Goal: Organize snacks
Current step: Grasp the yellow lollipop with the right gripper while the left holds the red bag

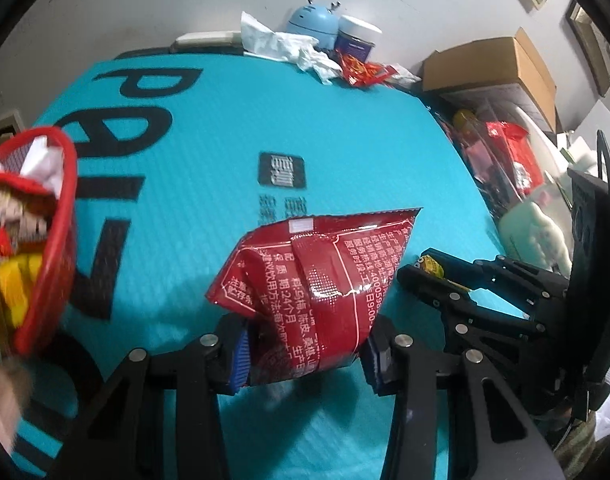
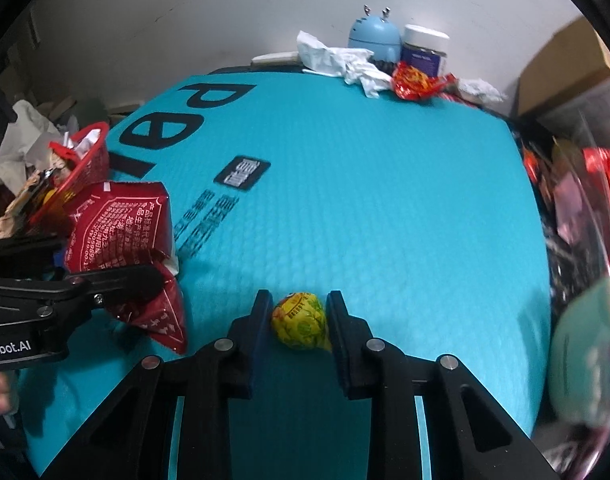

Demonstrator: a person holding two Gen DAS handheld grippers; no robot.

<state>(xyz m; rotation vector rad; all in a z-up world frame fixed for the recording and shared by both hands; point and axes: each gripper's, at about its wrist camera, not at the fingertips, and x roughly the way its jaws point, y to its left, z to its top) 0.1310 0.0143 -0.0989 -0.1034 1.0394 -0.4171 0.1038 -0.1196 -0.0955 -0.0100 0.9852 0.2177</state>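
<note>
Red basket [image 1: 45,236] of snacks at far left on the teal-covered table [image 1: 345,140]. Left gripper [image 1: 305,354] jaws clamped on red snack packet [image 1: 317,276], lifted. Right gripper [image 2: 301,324] jaws shut around yellow wrapped candy [image 2: 301,320].

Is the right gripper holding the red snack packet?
No, the right gripper is shut on a yellow wrapped candy; the left gripper holds the red snack packet.

1. The right gripper [image 2: 299,322] has its jaws clamped on a yellow wrapped candy [image 2: 301,321] above the teal mat [image 2: 365,200].
2. Left of the jaws, the left gripper [image 2: 117,280] grips a red snack packet [image 2: 121,232].
3. Farther left beyond it sits a red basket [image 2: 93,156] of snacks.
</note>
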